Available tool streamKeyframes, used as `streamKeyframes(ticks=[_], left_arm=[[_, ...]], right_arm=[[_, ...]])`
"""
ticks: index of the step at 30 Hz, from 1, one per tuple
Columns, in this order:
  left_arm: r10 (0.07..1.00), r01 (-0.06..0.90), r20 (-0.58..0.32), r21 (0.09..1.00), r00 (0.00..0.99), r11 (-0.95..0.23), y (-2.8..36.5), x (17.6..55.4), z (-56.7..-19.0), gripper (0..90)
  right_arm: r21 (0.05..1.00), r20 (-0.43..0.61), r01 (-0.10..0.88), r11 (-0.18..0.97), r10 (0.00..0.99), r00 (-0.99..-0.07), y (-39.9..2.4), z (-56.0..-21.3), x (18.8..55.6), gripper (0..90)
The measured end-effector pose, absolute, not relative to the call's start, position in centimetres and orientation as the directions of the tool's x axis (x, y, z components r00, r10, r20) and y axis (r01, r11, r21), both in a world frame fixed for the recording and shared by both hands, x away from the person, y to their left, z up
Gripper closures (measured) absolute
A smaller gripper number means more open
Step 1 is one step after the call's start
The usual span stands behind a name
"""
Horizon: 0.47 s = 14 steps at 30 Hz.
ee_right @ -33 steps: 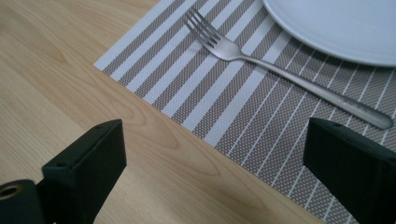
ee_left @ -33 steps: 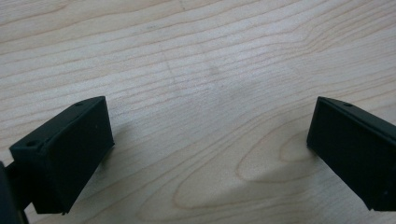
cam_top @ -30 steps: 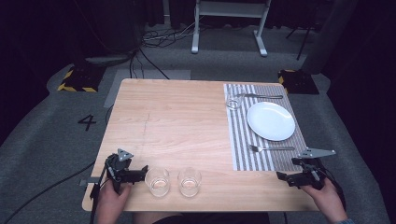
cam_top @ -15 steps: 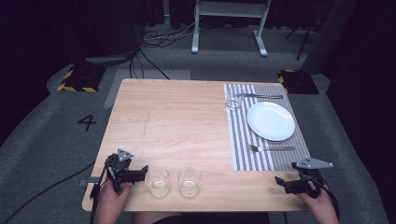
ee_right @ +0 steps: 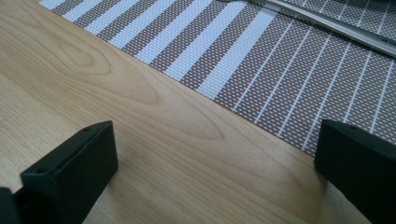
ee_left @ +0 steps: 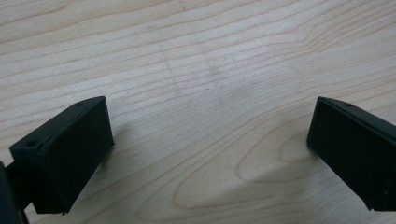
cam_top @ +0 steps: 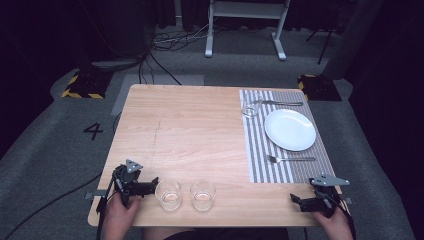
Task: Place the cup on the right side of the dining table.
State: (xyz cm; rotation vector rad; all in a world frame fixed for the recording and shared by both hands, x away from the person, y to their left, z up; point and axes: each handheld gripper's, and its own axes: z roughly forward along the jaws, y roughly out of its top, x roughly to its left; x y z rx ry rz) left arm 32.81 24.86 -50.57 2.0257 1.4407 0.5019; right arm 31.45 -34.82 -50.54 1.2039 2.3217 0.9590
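Right gripper (cam_top: 299, 201): my jaws stand spread wide with nothing between them, having just been opening; in the right gripper view there is bare wood under them and the edge of the striped placemat (ee_right: 289, 60) just ahead, with the fork's handle (ee_right: 327, 23) lying across the mat's far part. Left gripper (cam_top: 150, 186): jaws likewise parted and empty, held low over the table (ee_left: 201, 84), only grain between them in the left gripper view. Outward from there, in the high view: two clear glasses stand side by side at my near edge, the left glass (cam_top: 169, 194) just beside my left jaw tips, the second glass (cam_top: 203, 194) next to it, apart from the first. Well to the right, the placemat carries a white plate (cam_top: 290, 129), a fork (cam_top: 291, 159) on its near side, a knife (cam_top: 278, 103) on its far side and a third glass (cam_top: 250, 109) at the far left corner of the mat. My reading: the place setting looks complete, the right hand has let go and is parked at the near right corner; the step in hand is a pause between pieces of work. Next likely call is the left glass. That wants the left jaws kept wide, slid level around the glass wall, closed gently; thin clear glass, easy to tip or knock into its neighbour.
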Motion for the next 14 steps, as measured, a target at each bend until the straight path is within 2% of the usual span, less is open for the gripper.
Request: streamKeyframes(ticks=[14], left_arm=[[0.940, 0.714, -0.036, 0.660, 0.339, -0.233, 24.85, 32.80, -50.58, 0.5]], right_arm=[[0.708, -0.002, 0.571, 0.415, 0.810, -0.587, -34.79, -50.56, 31.37, 0.0]])
